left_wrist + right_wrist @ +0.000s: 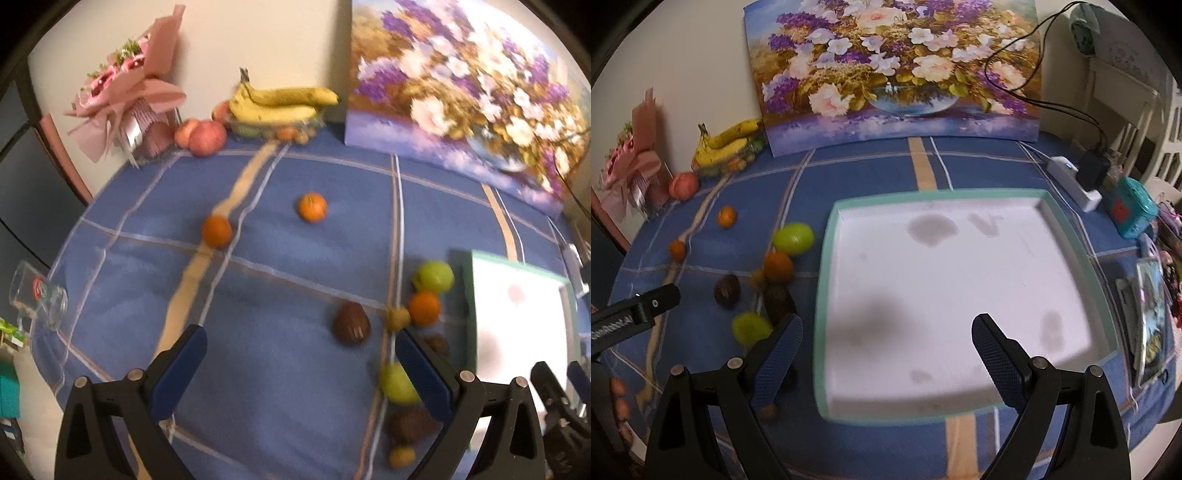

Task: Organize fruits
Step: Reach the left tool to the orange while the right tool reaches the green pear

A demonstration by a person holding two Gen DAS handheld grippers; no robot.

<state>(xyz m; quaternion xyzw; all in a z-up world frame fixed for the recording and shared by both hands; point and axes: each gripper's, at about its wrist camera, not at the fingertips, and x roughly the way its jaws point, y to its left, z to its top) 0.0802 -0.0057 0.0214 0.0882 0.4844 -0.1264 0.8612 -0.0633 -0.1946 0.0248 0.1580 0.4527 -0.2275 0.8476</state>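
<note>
A blue checked cloth (pixel 280 295) carries scattered fruit beside a white tray (pixel 960 295); both the left gripper (pixel 301 363) and right gripper (pixel 886 347) gape wide, empty.

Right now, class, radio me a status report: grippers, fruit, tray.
Left gripper open, empty, over cloth. Right gripper open, empty, above white tray. Tray holds no fruit; green apples and oranges loose beside it. Nothing blocking.

Big floral oil painting (pixel 894 70) leans vs cream wall at back of blue plaid tablecloth (pixel 871 166). Left of painting: pink paper-wrapped bouquet (pixel 125 88). Right of painting: white power strip (pixel 1075 181) w/ black adapter (pixel 1091 168) plugged in, black cable running up over painting; teal box (pixel 1134 210) just beyond. Clear glass jar (pixel 37 299) lies at cloth's left edge.
</note>
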